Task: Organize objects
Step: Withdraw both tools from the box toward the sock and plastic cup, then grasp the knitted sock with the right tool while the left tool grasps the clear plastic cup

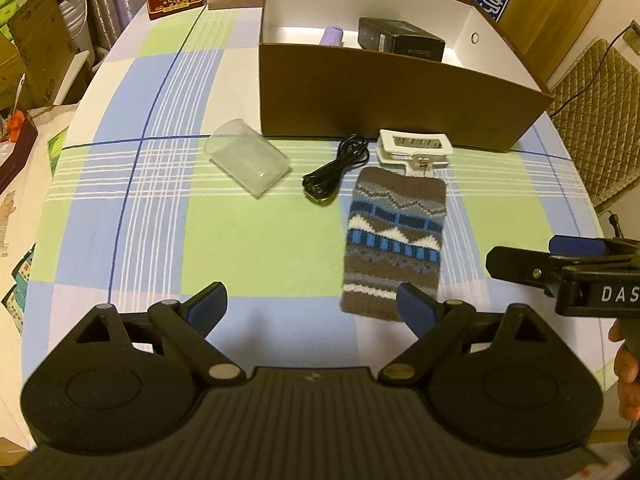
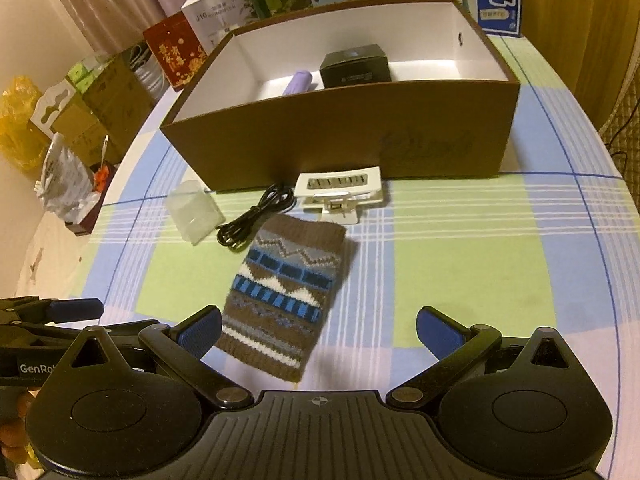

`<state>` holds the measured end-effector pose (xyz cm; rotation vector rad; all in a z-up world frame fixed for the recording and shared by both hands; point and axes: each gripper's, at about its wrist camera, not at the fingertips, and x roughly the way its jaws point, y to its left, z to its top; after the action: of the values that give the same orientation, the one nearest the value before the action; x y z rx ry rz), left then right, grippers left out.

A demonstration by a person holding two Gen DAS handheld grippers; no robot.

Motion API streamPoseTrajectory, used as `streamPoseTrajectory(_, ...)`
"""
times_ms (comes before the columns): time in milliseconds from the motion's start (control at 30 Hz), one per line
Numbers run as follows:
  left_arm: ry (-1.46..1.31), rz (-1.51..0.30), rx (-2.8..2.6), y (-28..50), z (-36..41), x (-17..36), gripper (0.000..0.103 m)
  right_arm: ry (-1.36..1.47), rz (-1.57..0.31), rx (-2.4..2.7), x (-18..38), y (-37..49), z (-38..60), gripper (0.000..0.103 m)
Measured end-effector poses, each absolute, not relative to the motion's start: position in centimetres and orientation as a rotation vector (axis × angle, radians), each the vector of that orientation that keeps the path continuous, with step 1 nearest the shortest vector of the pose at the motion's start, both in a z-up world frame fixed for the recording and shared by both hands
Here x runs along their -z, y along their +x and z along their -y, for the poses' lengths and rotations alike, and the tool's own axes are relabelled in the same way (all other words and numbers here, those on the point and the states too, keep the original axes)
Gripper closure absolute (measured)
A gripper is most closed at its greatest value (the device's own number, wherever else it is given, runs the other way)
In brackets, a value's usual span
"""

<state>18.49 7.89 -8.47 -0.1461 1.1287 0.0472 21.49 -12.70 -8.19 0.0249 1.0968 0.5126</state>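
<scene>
Inside brown box: purple tube (beside black carton).

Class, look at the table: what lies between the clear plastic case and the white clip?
A coiled black cable lies between the clear plastic case and the white clip; both wrist views show it.

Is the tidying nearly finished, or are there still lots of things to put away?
Partly. A purple tube and black box already sit in the brown box. Both grippers, left and right, are open and empty. The knitted pouch, white clip, black cable and clear case remain outside.
</scene>
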Motion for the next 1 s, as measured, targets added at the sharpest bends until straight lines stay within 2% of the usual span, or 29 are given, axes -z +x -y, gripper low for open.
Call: streamPoseTrajectory(1000, -0.144, -1.177, -0.155, 21.5, -13.9, 12.5, 0.014, -0.062, -1.136, -0.459, 14.7, 23.7, 4.5, 0.002)
